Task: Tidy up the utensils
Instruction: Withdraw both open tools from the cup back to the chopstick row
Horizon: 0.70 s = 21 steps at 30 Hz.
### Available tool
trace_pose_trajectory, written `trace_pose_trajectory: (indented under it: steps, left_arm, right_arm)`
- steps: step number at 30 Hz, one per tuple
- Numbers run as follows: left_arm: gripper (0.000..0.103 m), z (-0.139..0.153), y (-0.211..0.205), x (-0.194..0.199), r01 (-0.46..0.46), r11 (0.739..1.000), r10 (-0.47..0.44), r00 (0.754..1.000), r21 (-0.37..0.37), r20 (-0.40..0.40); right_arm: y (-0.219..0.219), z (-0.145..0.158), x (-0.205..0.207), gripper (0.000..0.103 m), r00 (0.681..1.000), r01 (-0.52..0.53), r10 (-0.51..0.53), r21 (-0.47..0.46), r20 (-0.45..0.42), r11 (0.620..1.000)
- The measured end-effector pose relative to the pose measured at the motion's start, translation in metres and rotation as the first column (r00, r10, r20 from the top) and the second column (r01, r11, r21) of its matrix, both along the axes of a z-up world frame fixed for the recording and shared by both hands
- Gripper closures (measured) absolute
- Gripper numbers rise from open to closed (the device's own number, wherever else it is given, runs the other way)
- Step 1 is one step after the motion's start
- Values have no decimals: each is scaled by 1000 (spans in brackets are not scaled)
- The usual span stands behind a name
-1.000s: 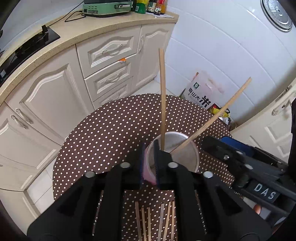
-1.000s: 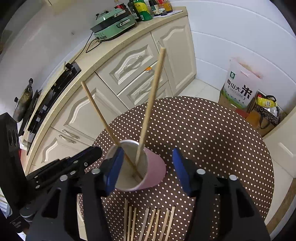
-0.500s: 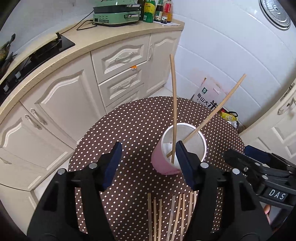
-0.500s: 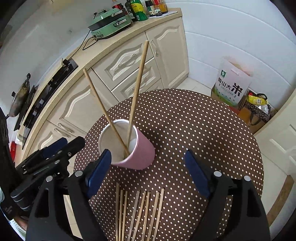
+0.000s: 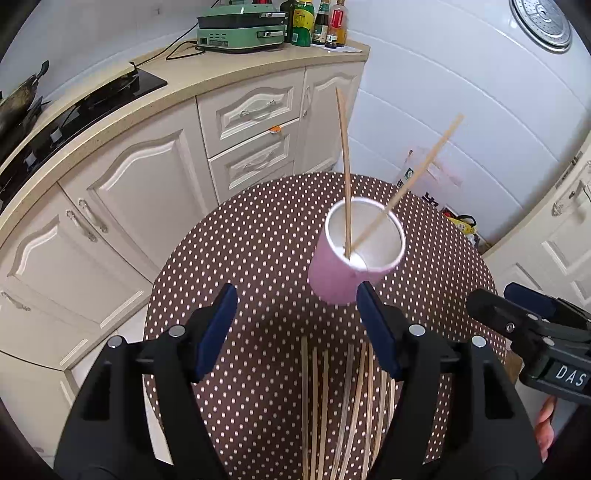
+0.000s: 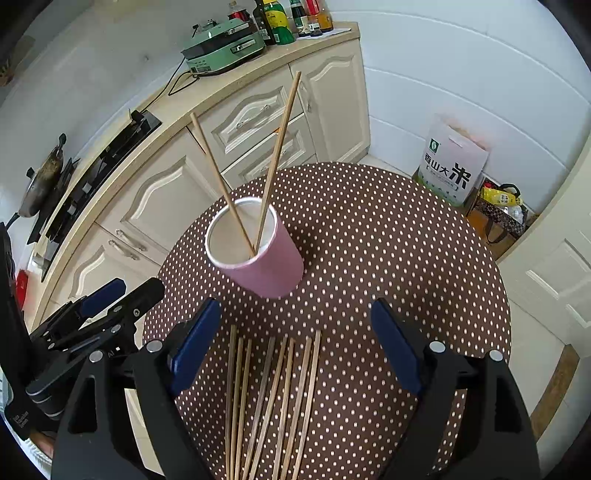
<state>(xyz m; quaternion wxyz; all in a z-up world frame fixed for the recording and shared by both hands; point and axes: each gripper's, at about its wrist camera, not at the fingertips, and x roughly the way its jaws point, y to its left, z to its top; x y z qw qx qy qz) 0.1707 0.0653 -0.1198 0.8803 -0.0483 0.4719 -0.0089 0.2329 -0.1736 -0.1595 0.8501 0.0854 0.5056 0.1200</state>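
Both grippers, left gripper and right gripper, are spreading their fingers, empty, having released two chopsticks into the pink cup; loose chopsticks are waiting on the bench.

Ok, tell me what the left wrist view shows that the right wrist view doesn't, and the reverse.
Only the left wrist view: the round metal fitting high on the wall and the right gripper's DAS label.

Only the right wrist view: the rice bag's full print and the yellow bottle in a bag.

Both: the pink cup holding two chopsticks, loose chopsticks on the dotted tablecloth, and the green appliance.
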Motion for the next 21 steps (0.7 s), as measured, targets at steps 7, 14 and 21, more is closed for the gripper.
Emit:
trace_pose_trajectory:
  steps: [7, 14, 21]
  left_arm:
    - [36, -8, -1, -28, -4, 1000, 4, 1000, 2, -23]
    - [35, -20, 4, -45, -3, 1000, 4, 999, 9, -52]
    - [35, -40, 5, -62, 12, 1000, -9, 995, 26, -102]
  right_arm:
    - [0, -8, -25, 21, 1000, -2, 2, -26, -24, 1000]
    - [-2, -23, -45, 20, 998, -7, 3, -55, -68, 998]
    - [-4, -43, -61, 20, 992, -18, 7, -91, -126, 996]
